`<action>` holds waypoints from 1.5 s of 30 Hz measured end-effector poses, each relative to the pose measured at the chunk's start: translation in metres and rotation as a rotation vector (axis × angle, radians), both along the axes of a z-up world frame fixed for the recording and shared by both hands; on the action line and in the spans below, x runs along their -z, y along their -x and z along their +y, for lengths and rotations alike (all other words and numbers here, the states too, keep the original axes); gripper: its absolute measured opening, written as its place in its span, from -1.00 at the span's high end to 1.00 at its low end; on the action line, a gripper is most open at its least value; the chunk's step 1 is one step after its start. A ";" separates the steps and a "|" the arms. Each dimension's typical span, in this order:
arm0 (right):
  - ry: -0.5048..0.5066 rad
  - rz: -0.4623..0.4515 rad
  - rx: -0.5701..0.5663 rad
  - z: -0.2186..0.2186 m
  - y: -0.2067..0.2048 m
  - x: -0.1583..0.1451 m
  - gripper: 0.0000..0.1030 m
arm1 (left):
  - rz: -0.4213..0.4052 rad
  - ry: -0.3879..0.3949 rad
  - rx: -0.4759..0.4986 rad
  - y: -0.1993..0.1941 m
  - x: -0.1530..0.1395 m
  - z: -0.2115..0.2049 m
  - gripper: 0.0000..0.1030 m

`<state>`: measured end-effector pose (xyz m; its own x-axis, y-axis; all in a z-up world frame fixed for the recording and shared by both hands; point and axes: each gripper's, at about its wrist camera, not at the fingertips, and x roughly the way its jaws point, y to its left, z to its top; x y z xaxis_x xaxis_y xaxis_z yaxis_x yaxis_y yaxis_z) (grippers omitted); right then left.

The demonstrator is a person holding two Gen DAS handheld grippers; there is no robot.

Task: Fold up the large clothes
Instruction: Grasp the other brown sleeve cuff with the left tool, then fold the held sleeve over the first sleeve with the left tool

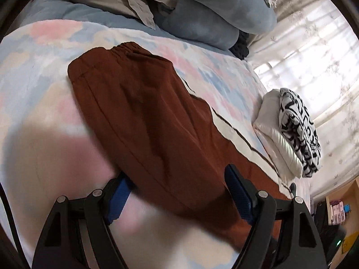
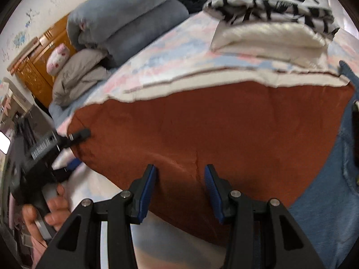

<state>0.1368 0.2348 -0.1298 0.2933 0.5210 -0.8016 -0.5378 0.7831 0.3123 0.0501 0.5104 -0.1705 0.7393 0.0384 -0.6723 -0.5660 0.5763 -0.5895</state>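
Both grippers are hovering over rust-brown trousers (image 1: pixel 143 112) lying flat on a pastel bedspread (image 1: pixel 44 51), seemingly positioning for a fold. The left gripper (image 1: pixel 177 192), jaws spread wide, is straddling a trouser leg without pinching it. The right gripper (image 2: pixel 179 192), jaws parted and empty, is hanging over the lower cloth. Beyond, folded garments (image 2: pixel 269 35) are sitting stacked, apparently finished; farther back, grey-blue quilts (image 1: pixel 213 15) are piled aside.
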 end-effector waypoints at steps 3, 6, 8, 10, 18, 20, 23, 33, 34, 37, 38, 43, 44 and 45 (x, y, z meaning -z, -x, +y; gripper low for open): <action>0.012 -0.007 0.005 0.000 0.004 0.010 0.12 | -0.024 0.027 -0.031 -0.003 0.003 0.009 -0.54; -0.002 -0.003 0.008 -0.001 0.004 0.011 0.12 | -0.028 0.025 -0.097 -0.001 0.005 0.020 -0.06; -0.014 0.002 0.010 -0.003 0.003 0.011 0.12 | -0.023 0.039 -0.133 0.000 0.008 0.026 0.71; -0.028 0.008 0.012 -0.005 0.002 0.010 0.12 | -0.046 0.066 -0.155 0.004 0.006 0.029 0.81; -0.083 0.046 0.038 -0.023 0.001 -0.014 0.13 | 0.014 -0.304 -0.095 -0.009 -0.091 -0.027 0.87; -0.111 0.038 0.053 -0.034 0.003 -0.026 0.13 | 0.014 -0.355 -0.060 -0.017 -0.118 -0.045 0.87; -0.151 0.021 0.090 -0.062 0.005 -0.048 0.13 | -0.015 -0.401 0.013 -0.028 -0.160 -0.078 0.87; -0.225 -0.078 0.292 -0.190 0.012 -0.101 0.12 | -0.172 -0.496 0.283 -0.063 -0.264 -0.229 0.87; -0.227 -0.090 0.314 -0.201 0.014 -0.104 0.12 | -0.173 -0.498 0.319 -0.069 -0.266 -0.250 0.87; -0.236 -0.125 0.397 -0.252 0.020 -0.113 0.12 | -0.173 -0.479 0.422 -0.085 -0.264 -0.306 0.87; -0.242 -0.134 0.427 -0.271 0.022 -0.115 0.12 | -0.170 -0.480 0.451 -0.090 -0.259 -0.323 0.87; -0.250 -0.142 0.541 -0.336 0.030 -0.114 0.12 | -0.106 -0.498 0.584 -0.113 -0.223 -0.412 0.87; -0.252 -0.140 0.563 -0.350 0.032 -0.112 0.12 | -0.085 -0.508 0.610 -0.117 -0.211 -0.430 0.87; -0.251 -0.140 0.578 -0.360 0.035 -0.109 0.12 | -0.058 -0.521 0.637 -0.121 -0.196 -0.449 0.87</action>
<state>0.1020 -0.1251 -0.0207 0.6757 0.4146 -0.6096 -0.0997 0.8707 0.4816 0.1715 0.0618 0.0258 0.7577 -0.1030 -0.6444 -0.0155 0.9843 -0.1756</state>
